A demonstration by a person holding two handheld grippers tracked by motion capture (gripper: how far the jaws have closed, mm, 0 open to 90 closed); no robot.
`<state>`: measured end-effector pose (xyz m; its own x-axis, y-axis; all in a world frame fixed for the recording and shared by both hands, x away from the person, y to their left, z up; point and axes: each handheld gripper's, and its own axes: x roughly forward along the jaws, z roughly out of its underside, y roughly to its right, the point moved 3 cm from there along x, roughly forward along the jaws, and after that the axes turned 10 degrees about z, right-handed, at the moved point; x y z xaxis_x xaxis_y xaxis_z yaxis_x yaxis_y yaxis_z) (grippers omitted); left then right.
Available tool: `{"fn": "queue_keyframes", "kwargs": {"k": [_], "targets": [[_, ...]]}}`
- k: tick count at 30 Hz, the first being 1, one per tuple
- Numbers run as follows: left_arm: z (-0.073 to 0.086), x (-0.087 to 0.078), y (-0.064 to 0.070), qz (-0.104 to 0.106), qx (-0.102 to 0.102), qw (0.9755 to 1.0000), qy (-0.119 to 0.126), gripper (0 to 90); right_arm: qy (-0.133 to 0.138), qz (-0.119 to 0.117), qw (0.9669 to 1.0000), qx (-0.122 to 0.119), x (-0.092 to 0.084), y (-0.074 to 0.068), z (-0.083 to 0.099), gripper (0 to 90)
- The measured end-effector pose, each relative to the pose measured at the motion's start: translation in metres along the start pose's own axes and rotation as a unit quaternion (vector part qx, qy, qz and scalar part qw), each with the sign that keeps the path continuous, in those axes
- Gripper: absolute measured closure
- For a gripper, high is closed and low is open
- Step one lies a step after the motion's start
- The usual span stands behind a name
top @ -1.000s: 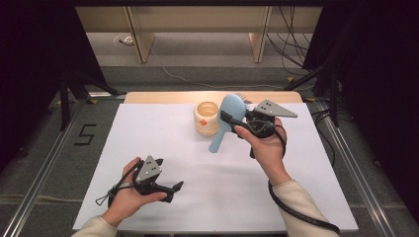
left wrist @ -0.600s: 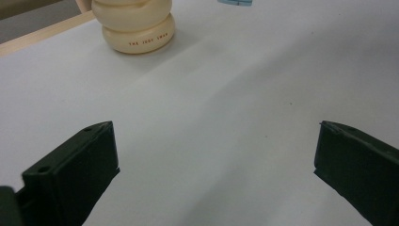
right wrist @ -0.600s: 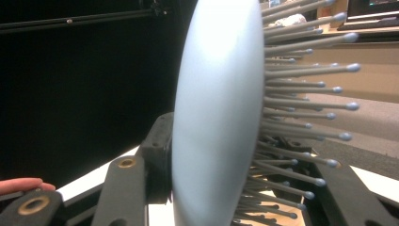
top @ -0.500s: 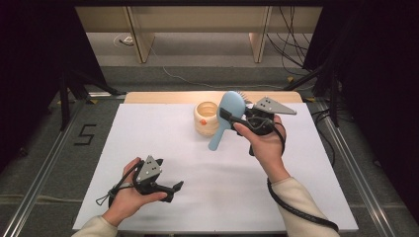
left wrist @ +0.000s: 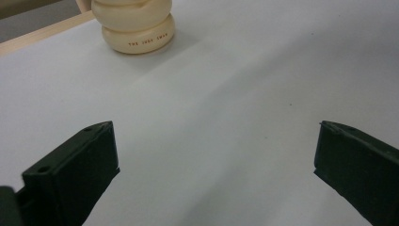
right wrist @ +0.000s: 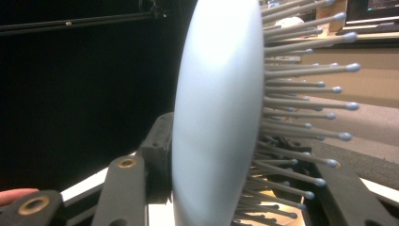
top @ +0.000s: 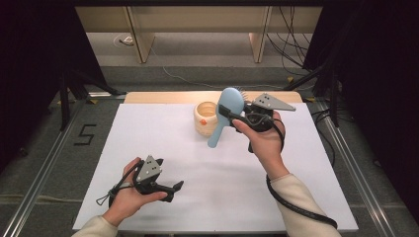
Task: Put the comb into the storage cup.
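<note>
Hairbrush [top: 228, 109] clamped at head in right gripper [top: 236, 117] jaws, held above surface [top: 148, 128], handle toward cream cup [top: 206, 118] at 9 o'clock. Left gripper [top: 174, 188] jaws open, empty. Judged step: carry; next needs handle lowered into cup.

Showing pale blue hairbrush [top: 226, 114] with grey bristles, cream ribbed pot [top: 205, 118] bearing orange spot, white tabletop [top: 148, 128], black tongs [top: 225, 114].

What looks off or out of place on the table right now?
Nothing spilled or damaged. The blue hairbrush hangs tilted, handle down, clamped by its head in the right gripper beside the upright cream cup. The left gripper rests open.
</note>
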<state>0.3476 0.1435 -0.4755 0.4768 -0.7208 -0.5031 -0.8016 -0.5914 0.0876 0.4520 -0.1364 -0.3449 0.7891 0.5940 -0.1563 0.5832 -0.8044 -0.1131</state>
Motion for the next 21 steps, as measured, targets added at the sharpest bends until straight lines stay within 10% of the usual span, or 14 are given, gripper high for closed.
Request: {"fn": "queue_keyframes", "kwargs": {"k": [21], "targets": [[0.0004, 0.0011, -0.0004, 0.001, -0.002, 1.0000, -0.001, 0.0, 0.003, 0.006, 1.0000, 0.005, 0.0039, 0.0036, -0.0072, 51.8]]}}
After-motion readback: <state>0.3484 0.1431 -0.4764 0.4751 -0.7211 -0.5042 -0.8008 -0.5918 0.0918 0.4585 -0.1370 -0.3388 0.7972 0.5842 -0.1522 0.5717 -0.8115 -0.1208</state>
